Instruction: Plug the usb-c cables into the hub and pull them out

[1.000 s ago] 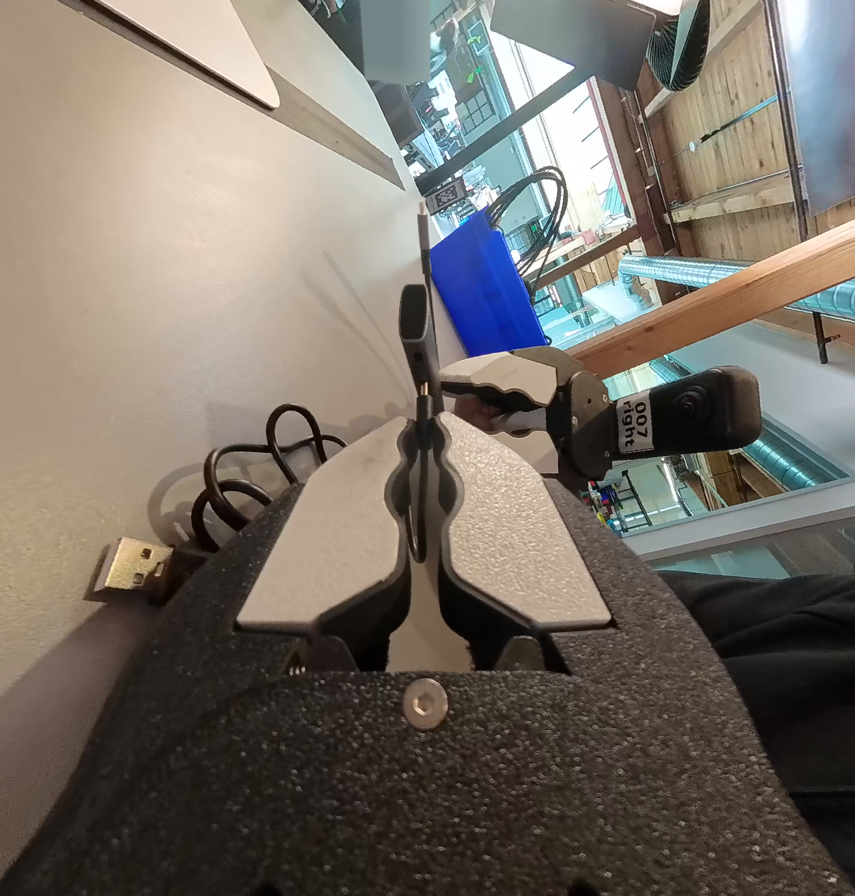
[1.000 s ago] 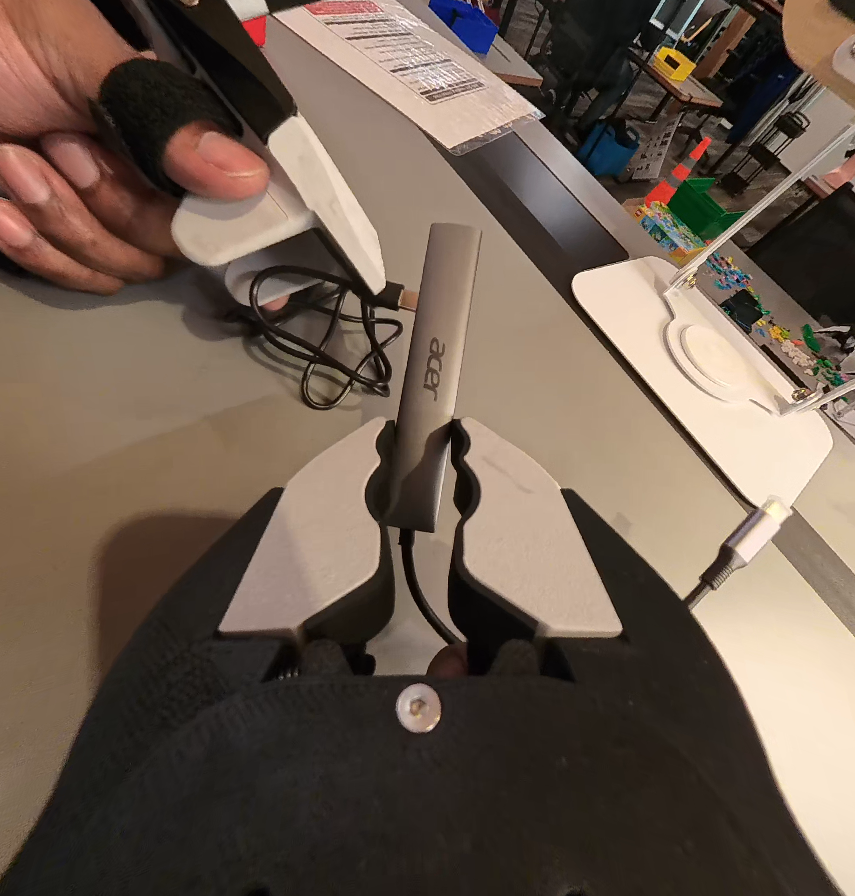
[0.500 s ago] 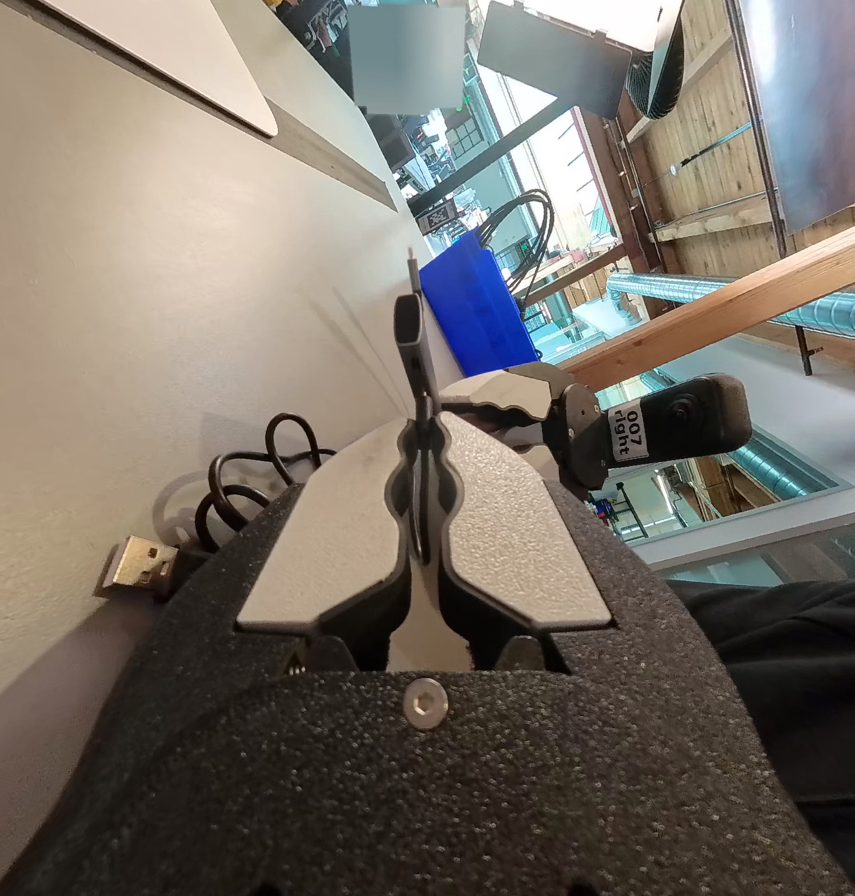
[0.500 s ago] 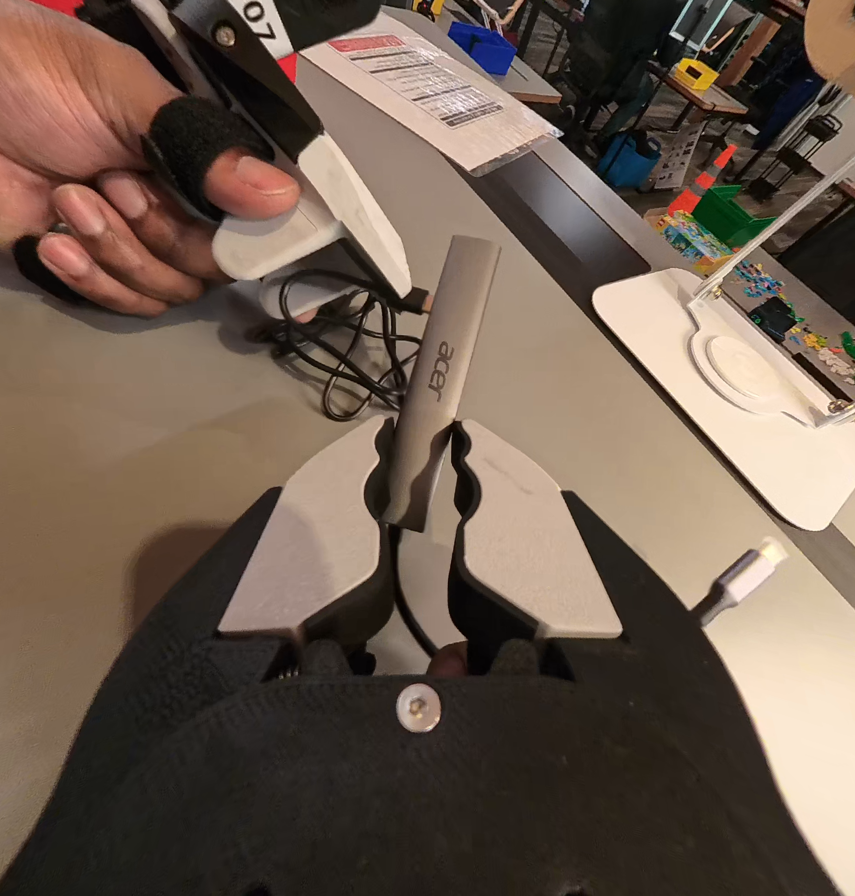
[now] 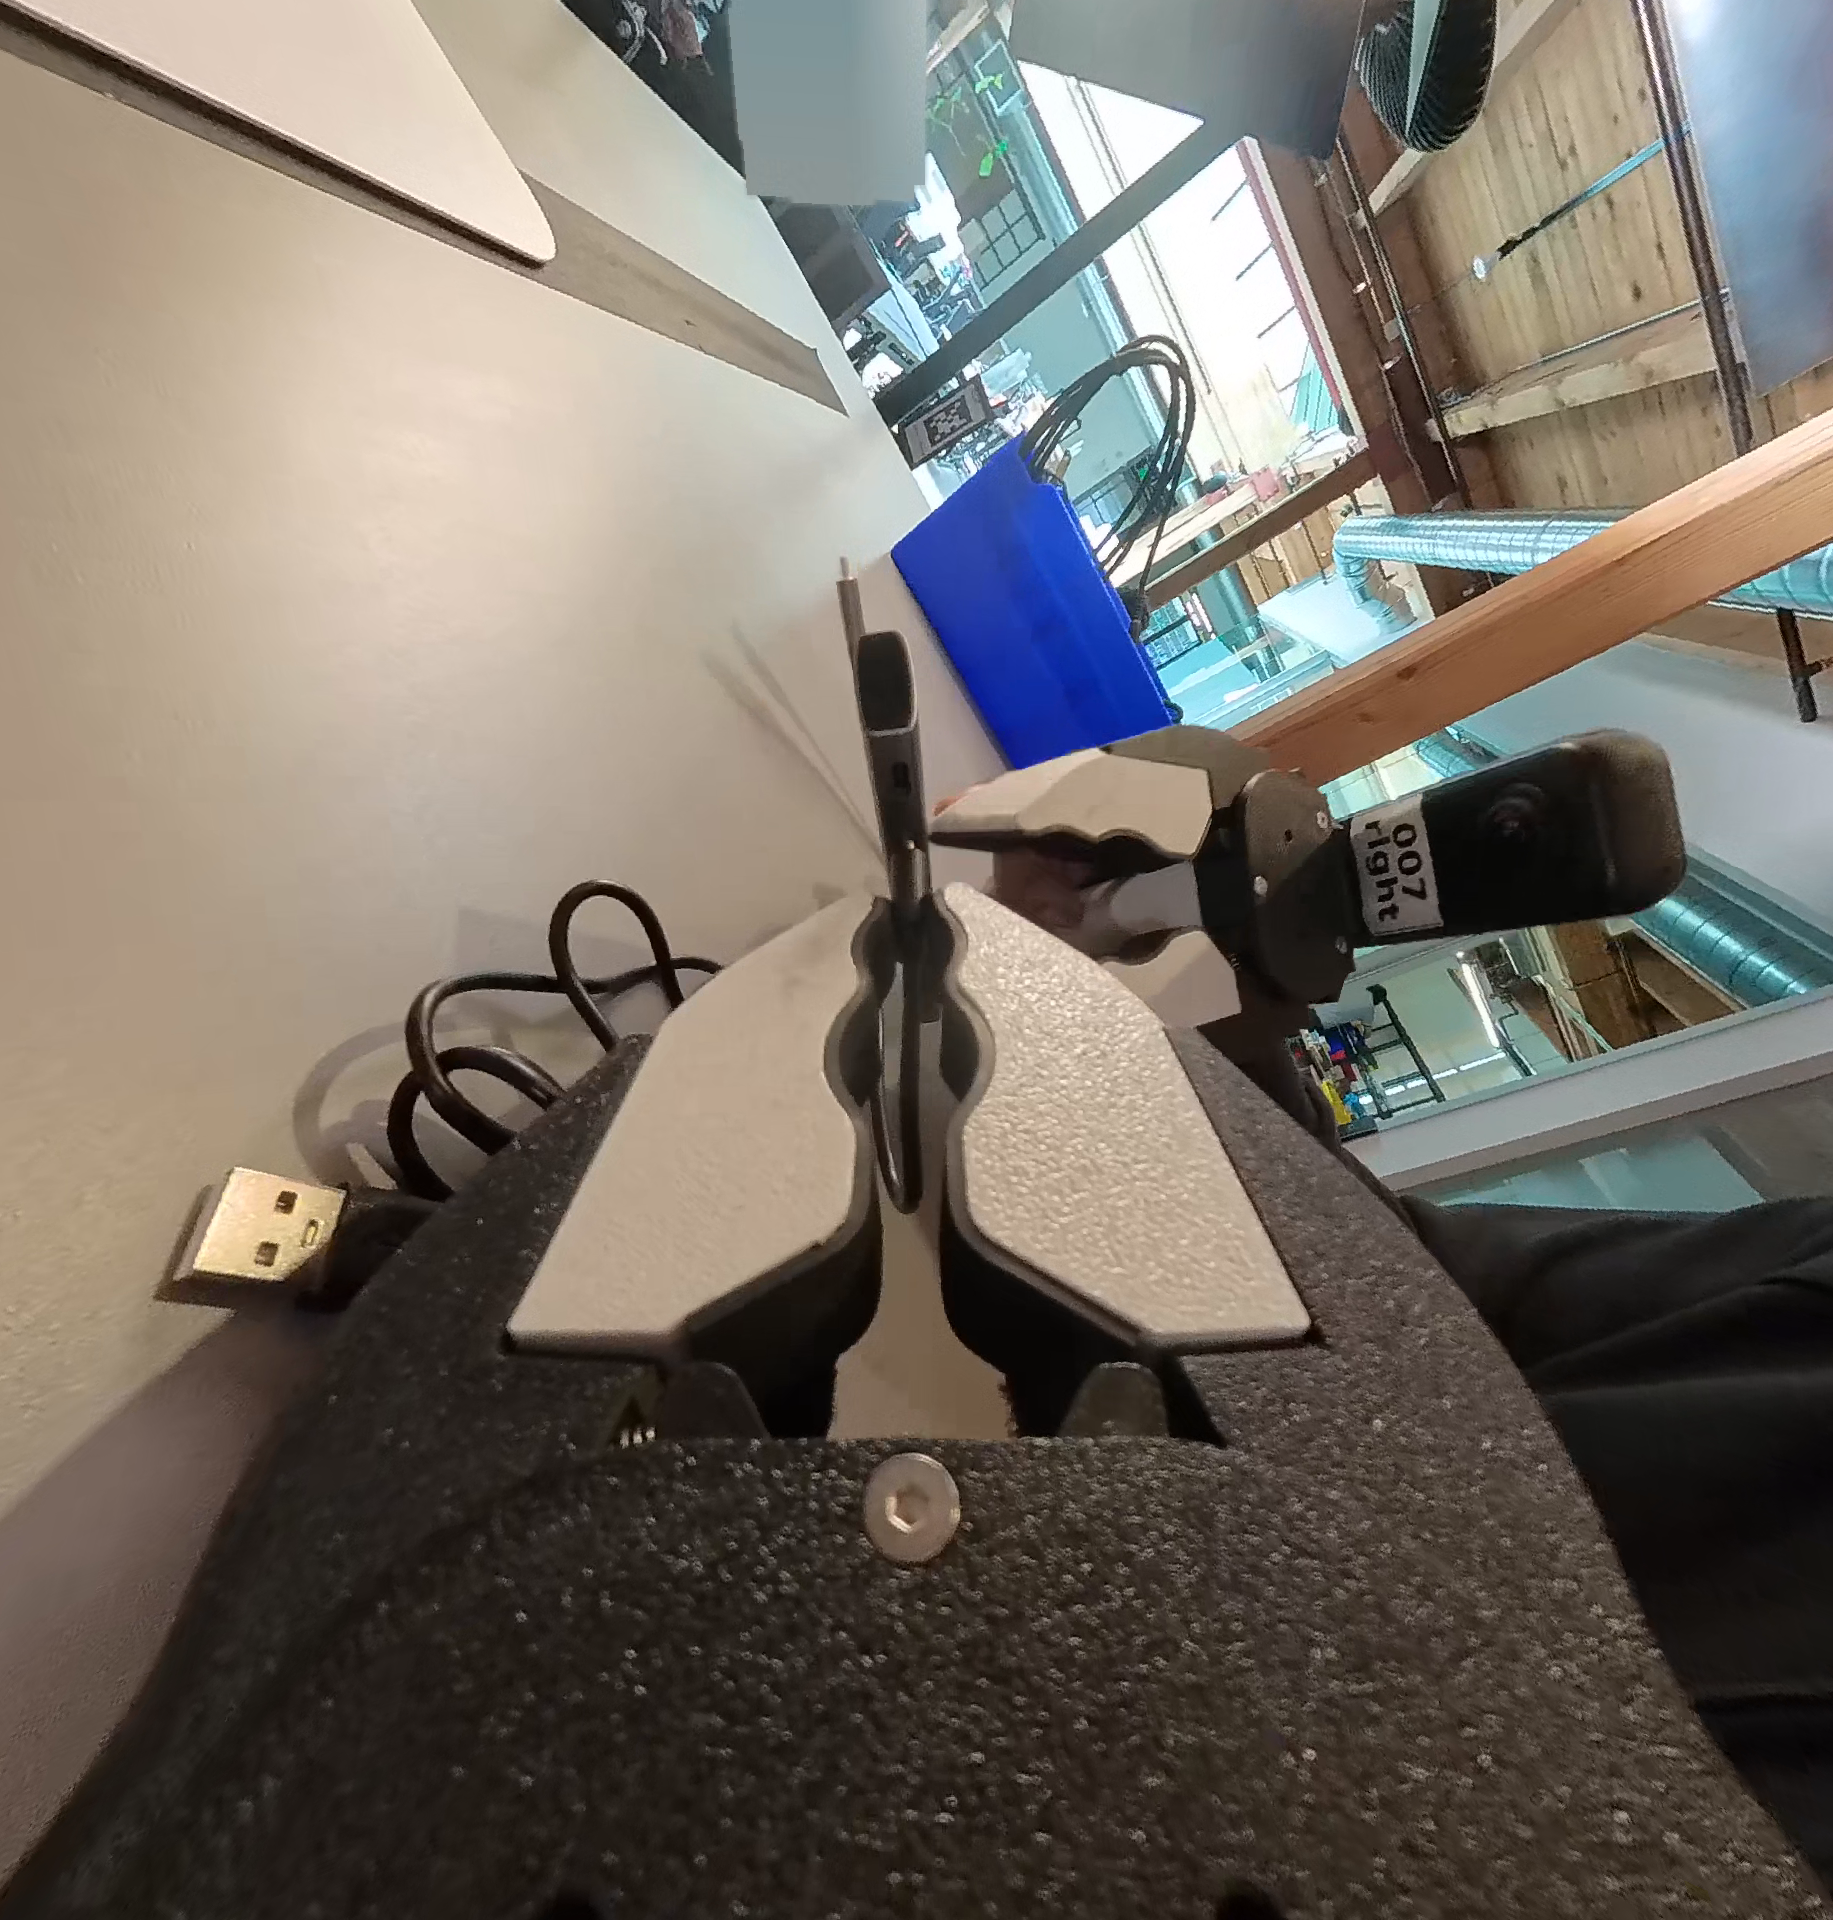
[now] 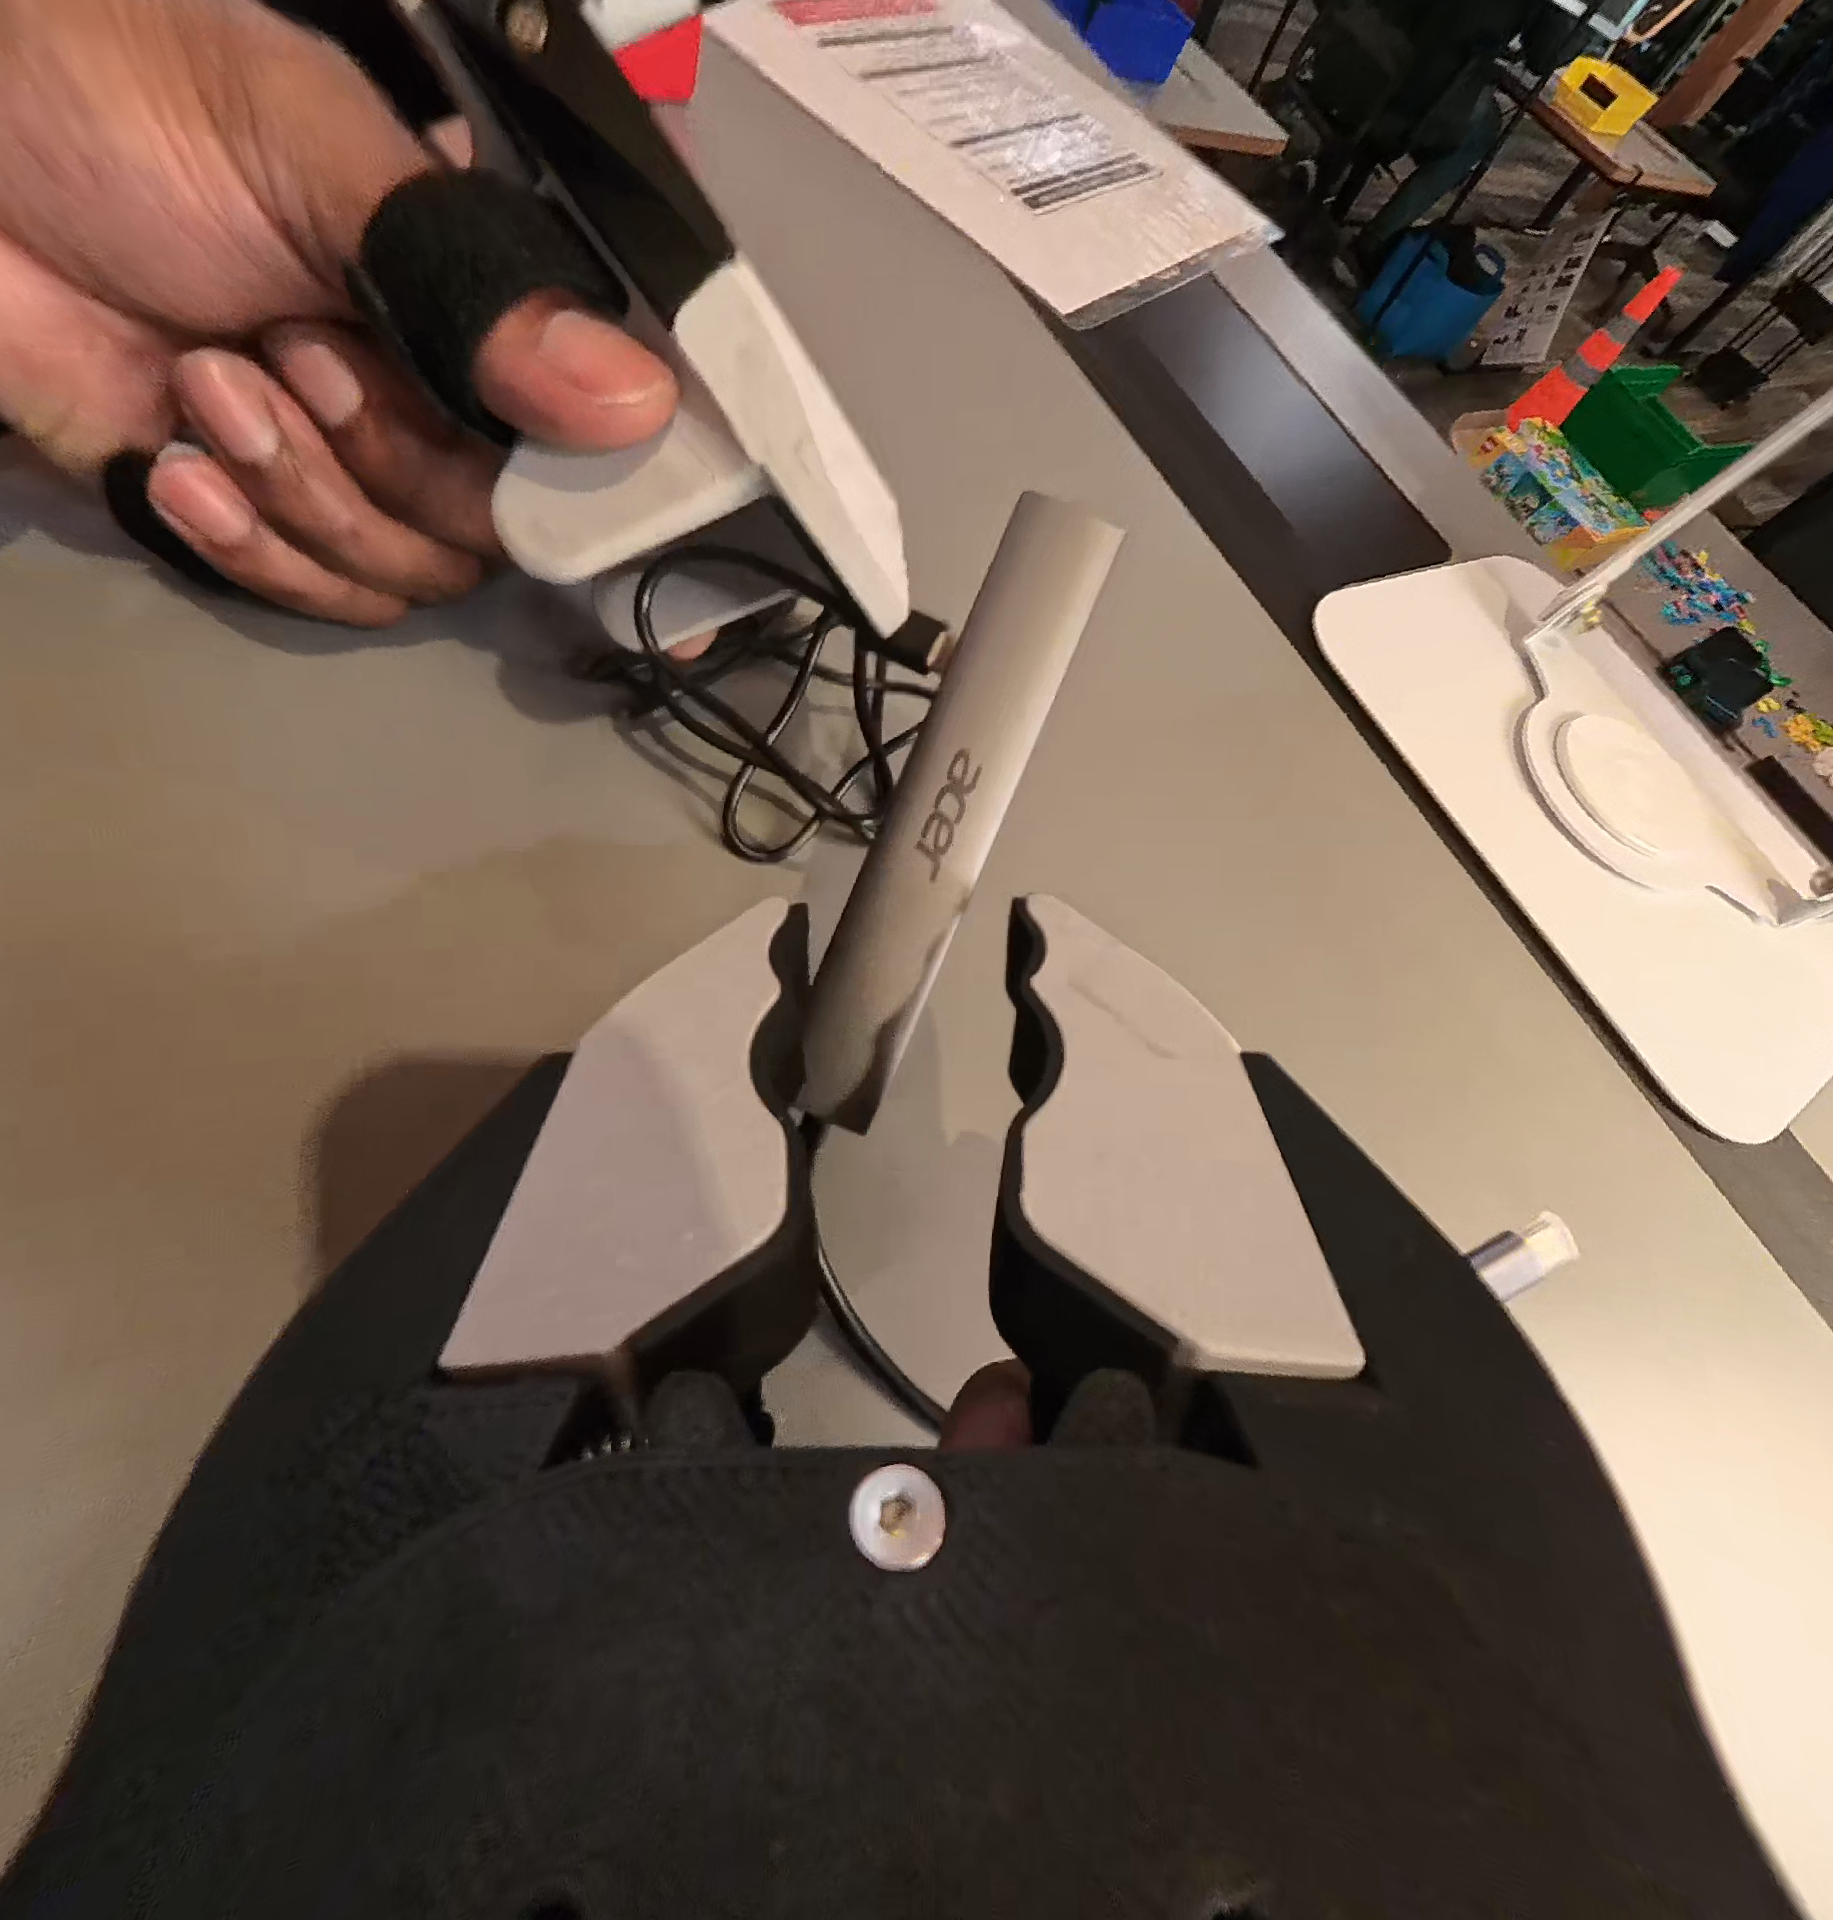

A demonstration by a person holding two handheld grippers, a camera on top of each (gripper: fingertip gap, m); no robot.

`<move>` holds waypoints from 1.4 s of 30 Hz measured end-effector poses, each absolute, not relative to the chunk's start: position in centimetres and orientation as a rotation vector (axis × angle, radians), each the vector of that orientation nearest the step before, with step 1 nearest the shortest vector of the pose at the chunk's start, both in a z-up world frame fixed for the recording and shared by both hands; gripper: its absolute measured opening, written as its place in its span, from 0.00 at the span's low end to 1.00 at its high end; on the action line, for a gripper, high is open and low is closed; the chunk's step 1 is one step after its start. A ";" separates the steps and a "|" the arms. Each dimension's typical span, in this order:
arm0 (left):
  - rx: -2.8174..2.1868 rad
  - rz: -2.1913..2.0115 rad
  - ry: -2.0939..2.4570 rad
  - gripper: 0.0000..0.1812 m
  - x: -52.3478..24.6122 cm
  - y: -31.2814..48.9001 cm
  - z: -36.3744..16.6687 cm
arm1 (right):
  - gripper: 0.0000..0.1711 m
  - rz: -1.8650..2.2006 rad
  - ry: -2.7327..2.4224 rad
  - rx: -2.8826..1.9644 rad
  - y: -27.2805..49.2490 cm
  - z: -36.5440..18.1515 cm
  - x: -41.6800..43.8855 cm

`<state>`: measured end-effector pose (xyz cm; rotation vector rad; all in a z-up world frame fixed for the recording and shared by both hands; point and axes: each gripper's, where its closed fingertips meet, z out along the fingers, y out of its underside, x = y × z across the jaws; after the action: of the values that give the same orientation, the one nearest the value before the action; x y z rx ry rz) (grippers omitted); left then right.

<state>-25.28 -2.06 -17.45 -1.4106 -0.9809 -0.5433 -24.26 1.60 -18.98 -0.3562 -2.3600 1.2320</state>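
The grey hub [image 6: 953, 790] stands tilted between my right gripper's [image 6: 907, 914] open jaws and leans on the left finger [image 6: 663, 1122]. My left gripper [image 5: 910, 904] is shut on the plug of a black usb-c cable [image 5: 896, 1091]. In the right wrist view a hand holds that gripper [image 6: 787, 488], and the plug's tip [image 6: 922, 636] meets the hub's left side. The hub shows end-on in the left wrist view [image 5: 884, 686], with the right gripper [image 5: 1088, 821] just beyond it.
The black cable's coil [image 6: 777, 748] lies on the grey table, and its USB-A plug [image 5: 257, 1236] lies near my left gripper. A white cable plug [image 6: 1525, 1247] lies at the right. A white stand base [image 6: 1514, 831], a sheet of paper [image 6: 995, 156] and a blue bin [image 5: 1037, 623] stand farther off. Spacing between my two grippers at the tips: around 5 centimeters.
My right gripper has opened, and the hub, gripped before, now tilts loose against the left finger. The left gripper has brought the plug up to the hub's side.
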 end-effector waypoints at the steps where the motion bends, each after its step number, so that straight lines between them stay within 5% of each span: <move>1: -1.415 -0.539 -0.977 0.04 -25.2 -2.0 -17.4 | 0.23 1.265 -2.342 -0.387 1.5 -18.5 -24.4; 6: -1.475 -0.513 -0.932 0.04 -24.6 -1.4 -17.5 | 0.29 1.287 -2.287 -0.498 0.9 -17.9 -25.1; 15: -1.555 -0.510 -0.860 0.03 -23.5 -0.5 -17.7 | 0.16 1.151 -2.243 -0.429 0.5 -18.6 -25.4; 42: -1.540 -0.523 -0.855 0.03 -23.5 -0.7 -17.5 | 0.17 1.077 -2.284 -0.357 0.3 -18.9 -25.0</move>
<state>-23.50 -0.66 -17.54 -1.5398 -0.8553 -0.5235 -24.96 0.26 -18.92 -0.3566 -2.2843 1.0771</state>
